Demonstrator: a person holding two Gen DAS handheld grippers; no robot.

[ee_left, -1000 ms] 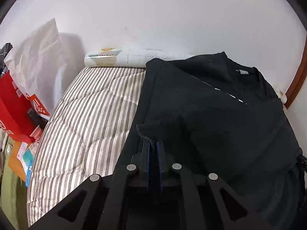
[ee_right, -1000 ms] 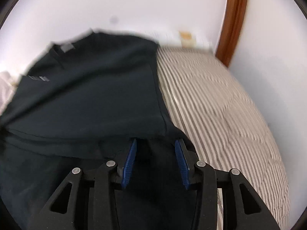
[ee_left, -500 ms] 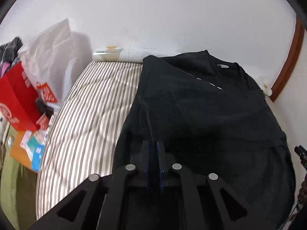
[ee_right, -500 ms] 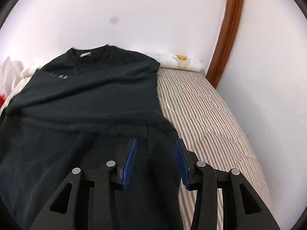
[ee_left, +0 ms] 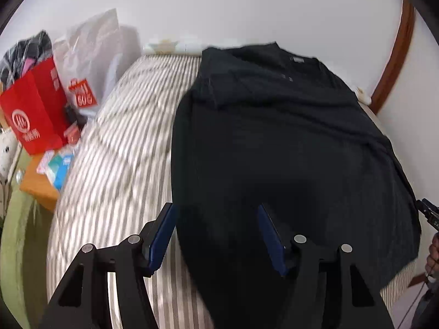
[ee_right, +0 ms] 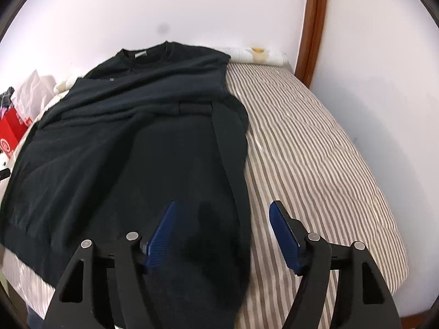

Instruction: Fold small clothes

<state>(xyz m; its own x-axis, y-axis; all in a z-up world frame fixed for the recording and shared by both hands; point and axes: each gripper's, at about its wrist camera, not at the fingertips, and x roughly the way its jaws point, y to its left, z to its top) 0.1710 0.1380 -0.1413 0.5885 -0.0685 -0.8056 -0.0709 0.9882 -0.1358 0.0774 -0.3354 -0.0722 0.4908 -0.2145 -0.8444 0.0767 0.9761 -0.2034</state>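
shirt (ee_left: pixel 274 137): black, lying flat on the striped bed (ee_left: pixel 115 150), collar toward the wall
left gripper (ee_left: pixel 216 235): jaws opening, over the shirt's left edge, gripping nothing
right gripper (ee_right: pixel 222 233): jaws opening too, above the shirt's right edge, pads not on the cloth

White print is seen on the red paper shopping bag (ee_left: pixel 35 109) at the bedside: a round logo with characters beneath, too blurred to be read. A red-and-white printed patch on the translucent white plastic bag (ee_left: pixel 90 54) is equally illegible. The small grey neck label of the black sweater (ee_right: pixel 141 54) shows no readable text.
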